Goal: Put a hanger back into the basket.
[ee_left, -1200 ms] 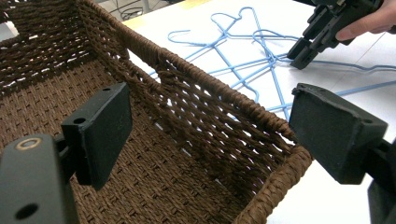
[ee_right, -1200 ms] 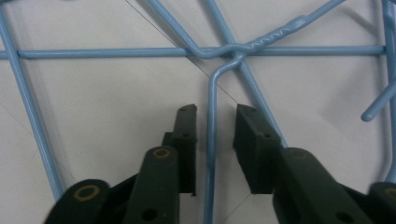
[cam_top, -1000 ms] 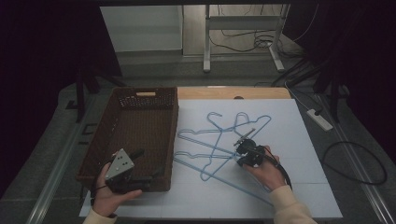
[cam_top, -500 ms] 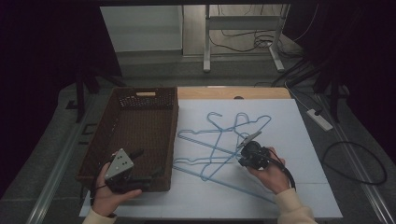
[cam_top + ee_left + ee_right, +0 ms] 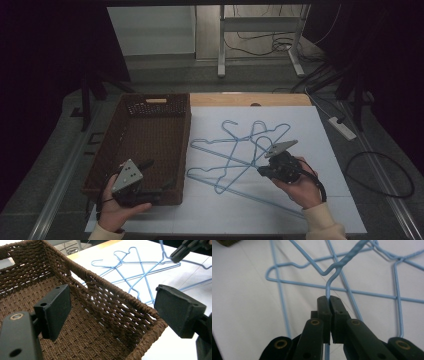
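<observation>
Blue wire hangers [image 5: 235,150] lie crossed over each other on a white sheet [image 5: 300,125]. My right gripper [image 5: 261,171] is shut on the wire of one blue hanger [image 5: 342,261] just below its twisted neck and holds that end lifted off the sheet; the jaws [image 5: 329,300] pinch the wire tightly. A brown wicker basket [image 5: 150,105] stands left of the hangers. My left gripper [image 5: 157,175] is open at the basket's near right corner, with the basket wall [image 5: 107,287] between its wide-apart jaws, untouched.
The basket holds nothing that I can see. A power strip [image 5: 342,127] and looped cables [image 5: 380,175] lie on the floor right of the table. Table legs and more cables stand beyond the far edge.
My right hand has risen and drifted right with the hanger wire pinched in its jaws, lifting that end. The left hand has stayed where it was.
</observation>
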Demonstrator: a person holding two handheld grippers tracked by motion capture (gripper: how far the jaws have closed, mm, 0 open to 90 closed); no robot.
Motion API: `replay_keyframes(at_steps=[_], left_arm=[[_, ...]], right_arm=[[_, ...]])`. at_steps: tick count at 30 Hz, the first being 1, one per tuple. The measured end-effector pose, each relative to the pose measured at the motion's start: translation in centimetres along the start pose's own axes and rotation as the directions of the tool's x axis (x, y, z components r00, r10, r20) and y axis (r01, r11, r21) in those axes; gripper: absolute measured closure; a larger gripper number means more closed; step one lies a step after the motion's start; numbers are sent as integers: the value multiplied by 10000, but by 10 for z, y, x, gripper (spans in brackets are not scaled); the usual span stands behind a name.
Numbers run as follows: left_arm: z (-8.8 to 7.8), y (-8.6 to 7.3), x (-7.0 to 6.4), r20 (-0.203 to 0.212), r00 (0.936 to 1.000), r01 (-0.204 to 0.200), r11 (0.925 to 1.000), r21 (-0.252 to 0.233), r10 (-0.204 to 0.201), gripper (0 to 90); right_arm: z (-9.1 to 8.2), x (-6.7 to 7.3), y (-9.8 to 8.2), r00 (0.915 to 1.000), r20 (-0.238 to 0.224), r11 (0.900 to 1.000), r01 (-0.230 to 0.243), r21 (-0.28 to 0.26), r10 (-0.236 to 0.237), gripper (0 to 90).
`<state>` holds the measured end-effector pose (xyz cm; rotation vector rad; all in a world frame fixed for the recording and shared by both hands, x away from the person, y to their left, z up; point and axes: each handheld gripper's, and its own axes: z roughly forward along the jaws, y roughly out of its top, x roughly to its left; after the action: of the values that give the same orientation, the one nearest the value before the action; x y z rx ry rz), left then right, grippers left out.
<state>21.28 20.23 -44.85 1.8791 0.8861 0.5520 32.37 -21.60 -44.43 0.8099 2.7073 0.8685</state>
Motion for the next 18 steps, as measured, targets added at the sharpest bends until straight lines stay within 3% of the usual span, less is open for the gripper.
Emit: replay_keyframes(at_steps=[9, 18], left_arm=[[1, -1, 0, 4, 10000, 9, 10000, 35, -9, 152], [1, 1, -1, 3, 10000, -58, 10000, 28, 58, 154]], right_arm=[[-30, 4, 4, 9986, -266, 9951, 434, -891, -459, 883], [-45, 3, 4, 9982, -418, 9891, 367, -1428, -431, 883]])
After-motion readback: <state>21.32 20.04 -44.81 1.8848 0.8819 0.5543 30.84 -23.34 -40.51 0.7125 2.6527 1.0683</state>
